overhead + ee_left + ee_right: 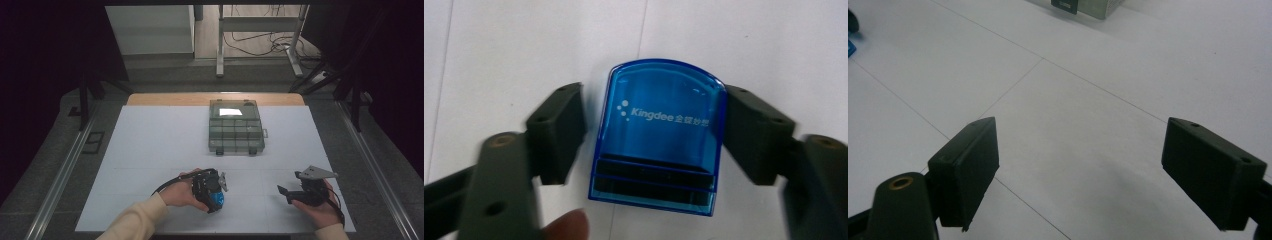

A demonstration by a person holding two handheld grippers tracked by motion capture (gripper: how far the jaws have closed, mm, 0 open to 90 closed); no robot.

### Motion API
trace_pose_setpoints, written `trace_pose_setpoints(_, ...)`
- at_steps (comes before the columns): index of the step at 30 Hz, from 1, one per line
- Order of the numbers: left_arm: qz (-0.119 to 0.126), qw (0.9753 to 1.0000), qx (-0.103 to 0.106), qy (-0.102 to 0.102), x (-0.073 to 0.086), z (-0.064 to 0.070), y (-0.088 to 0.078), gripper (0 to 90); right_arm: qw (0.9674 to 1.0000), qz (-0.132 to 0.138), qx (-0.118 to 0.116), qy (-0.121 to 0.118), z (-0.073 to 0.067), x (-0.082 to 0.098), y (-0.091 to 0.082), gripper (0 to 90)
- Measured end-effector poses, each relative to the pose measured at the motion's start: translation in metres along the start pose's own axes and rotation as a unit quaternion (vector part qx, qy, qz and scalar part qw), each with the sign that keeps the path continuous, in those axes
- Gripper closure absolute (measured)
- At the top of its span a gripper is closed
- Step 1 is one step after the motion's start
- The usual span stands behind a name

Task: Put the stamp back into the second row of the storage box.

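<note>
On the left, my left tool (pixel 216 192) points down at the near part of the table (pixel 150 145), and between its jaws lies one blue translucent stamp (pixel 656 137) with "Kingdee" printed on it. In the left gripper view the right jaw looks to be touching the stamp's side, while the left jaw stands just off it with a sliver of white between. So I read this tool as partly open around the stamp, not yet clamped. A fingertip (pixel 566 227) pokes in at the bottom edge of that view.

The risk I see here is a one-sided squeeze. If the touching jaw pushes first, the smooth plastic shell may slide or twist across the slick white table instead of seating squarely. The rounded top corners also give the pads little to bite on, so I judge a lift from this hold could let it tip out. Centring before closing would help.

Toward the middle, well beyond both tools, sits one clear compartment box (pixel 236 126) with its lid down. I cannot tell what is inside.

On the right, my right tool (pixel 1088 175) hovers low over bare table with its jaws spread wide and nothing between them. It is well apart from the stamp, so it cannot steady anything if the left side slips.

Count: two tools, one stamp, one box.
</note>
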State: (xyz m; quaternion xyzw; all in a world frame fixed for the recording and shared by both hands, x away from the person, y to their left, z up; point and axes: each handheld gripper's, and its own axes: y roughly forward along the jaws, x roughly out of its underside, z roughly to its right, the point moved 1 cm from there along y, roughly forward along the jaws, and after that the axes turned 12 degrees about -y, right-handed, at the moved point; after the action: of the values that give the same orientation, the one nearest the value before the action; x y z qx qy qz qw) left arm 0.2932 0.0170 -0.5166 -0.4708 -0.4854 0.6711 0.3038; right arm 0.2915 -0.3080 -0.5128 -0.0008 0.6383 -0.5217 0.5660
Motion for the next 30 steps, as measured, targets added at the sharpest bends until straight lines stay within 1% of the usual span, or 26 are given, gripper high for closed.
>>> trace_pose_setpoints(1,0.003,1.0,-0.003,0.002,0.0,0.0,-0.001,40.6,1.0,0.0,0.001,0.001,0.0,0.0,0.0,15.7)
trace_pose_setpoints(2,0.003,1.0,-0.003,0.002,0.0,0.0,-0.001,40.9,1.0,0.0,0.001,0.001,0.0,0.0,0.0,15.7)
trace_pose_setpoints(4,0.006,0.9999,-0.005,0.009,0.001,0.0,-0.001,41.3,1.0,-0.001,0.0,-0.002,0.0,0.0,0.0,15.7)
trace_pose_setpoints(5,0.009,0.9998,-0.011,0.015,0.001,0.001,-0.002,41.4,1.0,0.0,0.001,-0.002,0.0,0.0,0.0,15.7)
trace_pose_setpoints(7,0.013,0.9998,-0.01,0.014,0.001,0.002,-0.004,41.4,1.0,0.002,0.001,-0.002,0.0,0.0,0.0,15.7)
trace_pose_setpoints(8,0.015,0.9998,-0.004,0.014,0.001,0.002,-0.006,41.4,1.0,0.003,0.002,-0.001,-0.001,-0.001,-0.002,15.8)
trace_pose_setpoints(9,0.018,0.9997,-0.004,0.017,0.001,0.003,-0.008,41.4,1.0,0.004,0.002,-0.001,-0.001,-0.001,-0.002,15.8)
trace_pose_setpoints(13,0.032,0.9992,-0.009,0.022,0.001,0.007,-0.017,41.5,1.0,0.006,0.003,-0.001,-0.001,0.0,-0.003,15.8)
trace_pose_setpoints(15,0.034,0.9992,-0.007,0.023,0.001,0.008,-0.019,41.5,1.0,0.006,0.003,-0.001,-0.001,-0.001,-0.003,15.9)
trace_pose_setpoints(16,0.036,0.9991,-0.007,0.023,0.001,0.008,-0.02,41.5,1.0,0.006,0.003,-0.001,-0.001,-0.001,-0.003,15.9)
trace_pose_setpoints(17,0.036,0.9991,-0.003,0.022,0.001,0.008,-0.024,41.5,1.0,0.006,0.004,0.0,-0.001,-0.001,-0.003,15.9)
trace_pose_setpoints(20,0.04,0.999,-0.007,0.021,0.002,0.009,-0.029,41.5,0.9999,0.007,0.008,0.001,0.0,-0.001,-0.003,15.9)
trace_pose_setpoints(21,0.046,0.9988,-0.007,0.016,0.002,0.01,-0.033,41.5,0.9999,0.006,0.009,0.001,0.0,-0.001,-0.004,15.9)
trace_pose_setpoints(22,0.059,0.9982,-0.005,0.012,0.003,0.01,-0.041,41.5,0.9999,0.009,0.01,0.003,0.0,-0.001,-0.005,15.9)
trace_pose_setpoints(24,0.063,0.998,-0.007,0.011,0.003,0.011,-0.044,41.5,0.9999,0.01,0.01,0.004,-0.001,0.0,-0.006,15.9)
trace_pose_setpoints(25,0.071,0.9974,-0.013,0.008,0.003,0.011,-0.052,41.5,0.9999,0.009,0.009,0.0,-0.001,0.0,-0.006,15.9)
trace_pose_setpoints(26,0.071,0.9974,-0.013,0.008,0.003,0.011,-0.052,41.5,0.9999,0.009,0.009,0.0,-0.001,0.0,-0.006,15.9)
trace_pose_setpoints(27,0.079,0.9967,-0.014,0.004,0.004,0.012,-0.055,41.5,0.9999,0.01,0.01,0.001,-0.001,-0.001,-0.006,15.9)
trace_pose_setpoints(30,0.082,0.9965,-0.015,0.004,0.005,0.013,-0.059,41.5,0.9999,0.01,0.009,0.001,-0.001,-0.001,-0.006,15.9)
